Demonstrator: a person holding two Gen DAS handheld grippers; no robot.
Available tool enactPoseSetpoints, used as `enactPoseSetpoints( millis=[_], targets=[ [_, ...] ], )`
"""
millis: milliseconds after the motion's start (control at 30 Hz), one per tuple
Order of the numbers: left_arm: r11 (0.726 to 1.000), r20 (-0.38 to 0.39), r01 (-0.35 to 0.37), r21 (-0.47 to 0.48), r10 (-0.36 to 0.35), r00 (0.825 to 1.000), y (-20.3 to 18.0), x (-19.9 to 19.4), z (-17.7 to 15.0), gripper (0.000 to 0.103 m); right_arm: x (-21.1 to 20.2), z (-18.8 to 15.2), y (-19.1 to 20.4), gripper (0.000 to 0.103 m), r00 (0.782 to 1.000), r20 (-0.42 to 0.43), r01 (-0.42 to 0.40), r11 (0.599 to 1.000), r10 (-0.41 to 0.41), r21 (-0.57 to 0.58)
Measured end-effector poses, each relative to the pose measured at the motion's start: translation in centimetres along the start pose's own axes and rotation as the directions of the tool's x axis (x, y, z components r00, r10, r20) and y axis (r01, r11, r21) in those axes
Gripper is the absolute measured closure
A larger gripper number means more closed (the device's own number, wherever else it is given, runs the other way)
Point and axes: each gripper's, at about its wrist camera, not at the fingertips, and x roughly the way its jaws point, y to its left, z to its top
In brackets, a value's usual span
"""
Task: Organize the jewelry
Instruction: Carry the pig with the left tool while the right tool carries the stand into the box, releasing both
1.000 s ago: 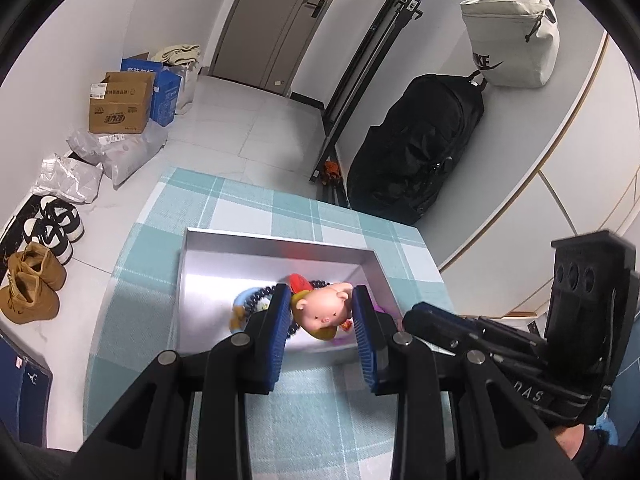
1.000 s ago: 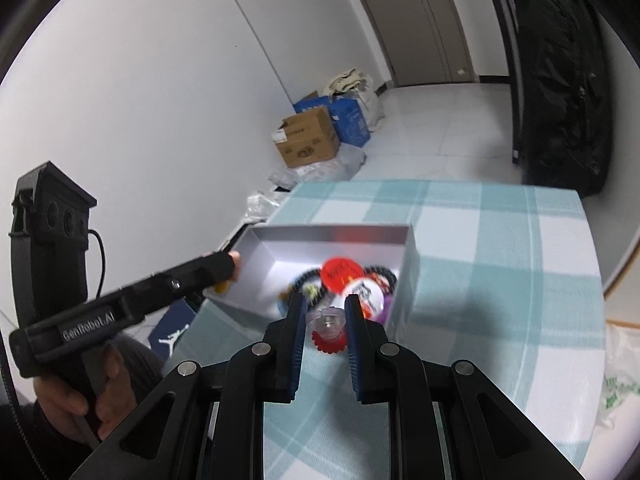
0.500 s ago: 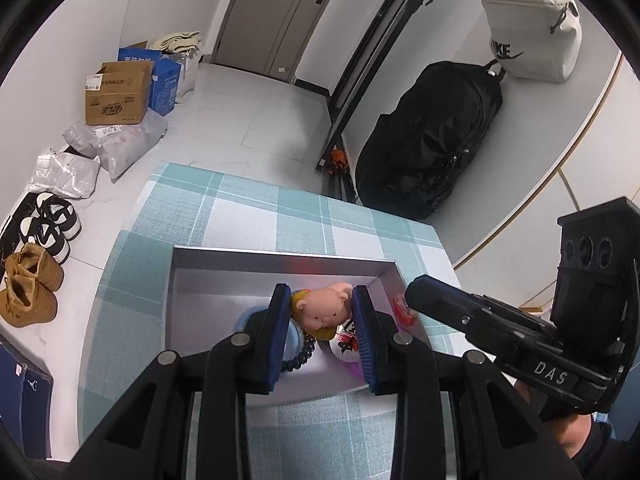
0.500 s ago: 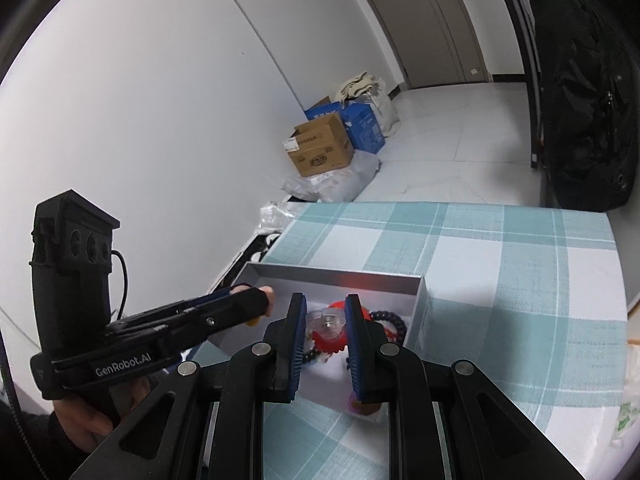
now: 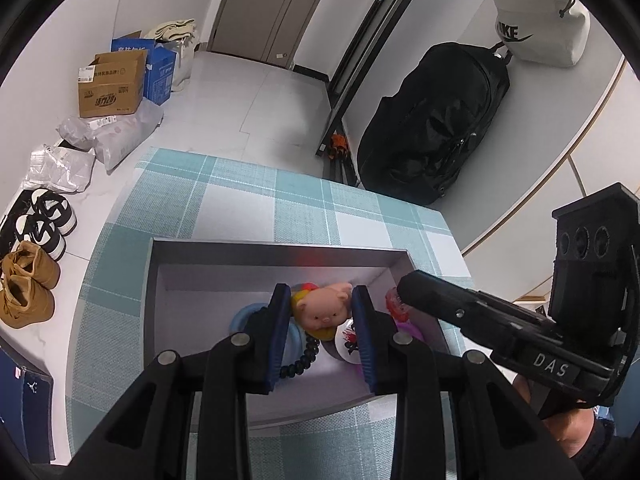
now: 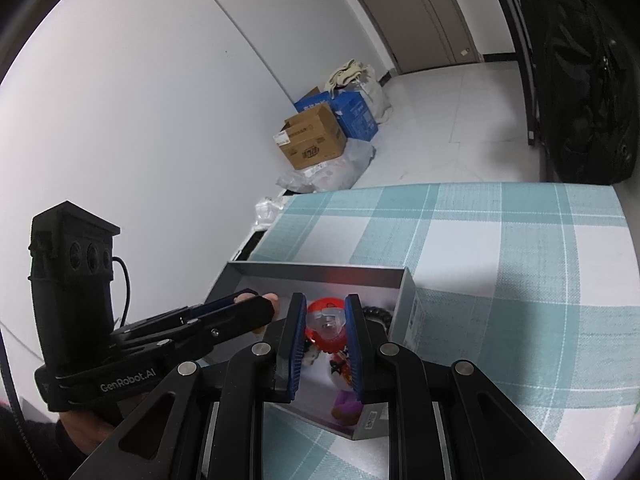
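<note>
While I hold over the box point(image 5: 276, 254) | left tongs point(image 5: 322, 300) clamp pink pig point(image 5: 322, 312) | right tongs point(image 6: 326, 312) clamp red charm point(image 6: 326, 326) | beads point(image 5: 304, 354) inside, frame centre

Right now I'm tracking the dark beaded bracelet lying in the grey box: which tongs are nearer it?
Left. The left tongs, holding a pink pig charm, hover just over the bracelet; the right tongs sit further right.

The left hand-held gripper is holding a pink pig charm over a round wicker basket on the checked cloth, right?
Not quite. The left hand-held gripper does hold the pink pig charm, but over a grey rectangular box, not a round wicker basket. The box sits on the checked cloth, as the left wrist view shows.
</note>
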Motion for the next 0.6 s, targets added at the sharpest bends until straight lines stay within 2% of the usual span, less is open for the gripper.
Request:
enactPoseSetpoints(
  millis=[267,367,433,567,600],
  targets=[
    [0.999,-0.013,0.039,-0.013,-0.039,0.999,-0.2,0.3,-0.1,0.077,-0.1,-0.2,0.0,0.082,1.0,0.011,0.026,1.0,-0.026,0.005],
    [0.999,-0.015,0.039,-0.022,-0.039,0.999,-0.1,0.4,0.0,0.077,-0.5,-0.1,0.1,0.079,1.0,0.025,0.008,1.0,-0.009,0.004],
    [0.998,-0.019,0.043,-0.035,-0.044,0.999,0.1,0.3,0.1,0.076,-0.9,-0.1,0.2,0.067,0.999,0.046,0.007,1.0,-0.007,0.002],
    [0.999,-0.006,0.032,-0.035,-0.032,0.999,0.2,-0.2,0.0,0.07,-2.0,-0.2,0.1,0.052,0.995,0.097,0.017,1.0,-0.018,0.009],
    [0.999,0.005,0.028,-0.031,-0.028,1.0,0.1,-0.5,0.0,0.067,-2.3,-0.2,0.2,0.042,0.994,0.109,0.028,1.0,-0.028,0.003]
  ],
)
